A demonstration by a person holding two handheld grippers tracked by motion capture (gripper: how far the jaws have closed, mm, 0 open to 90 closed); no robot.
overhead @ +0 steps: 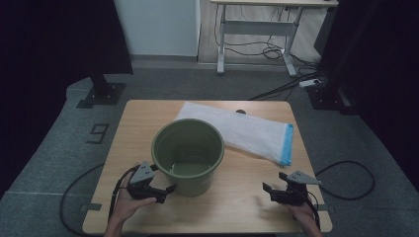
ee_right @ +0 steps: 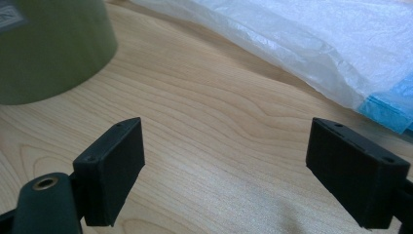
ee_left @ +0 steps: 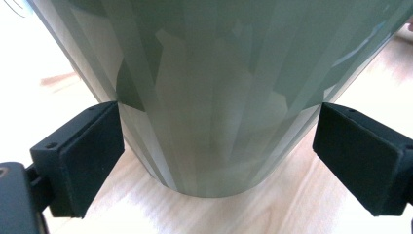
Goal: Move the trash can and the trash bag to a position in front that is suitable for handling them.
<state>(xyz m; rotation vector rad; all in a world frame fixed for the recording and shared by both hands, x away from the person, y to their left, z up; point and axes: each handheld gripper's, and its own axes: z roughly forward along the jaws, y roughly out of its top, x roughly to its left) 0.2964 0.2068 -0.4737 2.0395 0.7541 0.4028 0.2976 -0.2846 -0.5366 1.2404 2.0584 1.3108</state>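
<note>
High view: green bucket (overhead: 188, 155) upright at desk (overhead: 247, 207) centre, empty; white bag (overhead: 247, 132) lies at its 2 o'clock. Left hand-held gripper (overhead: 165, 191) at bucket's 7 o'clock; right hand-held gripper (overhead: 269, 190) well apart, at 4 o'clock

Left gripper view: jaws spread wide, flanking bucket base (ee_left: 214, 122), ungripped. Wall looks stiff, smooth, likely slippery and light; rim is probably the better hold

Right gripper view: jaws released over bare desk
</note>
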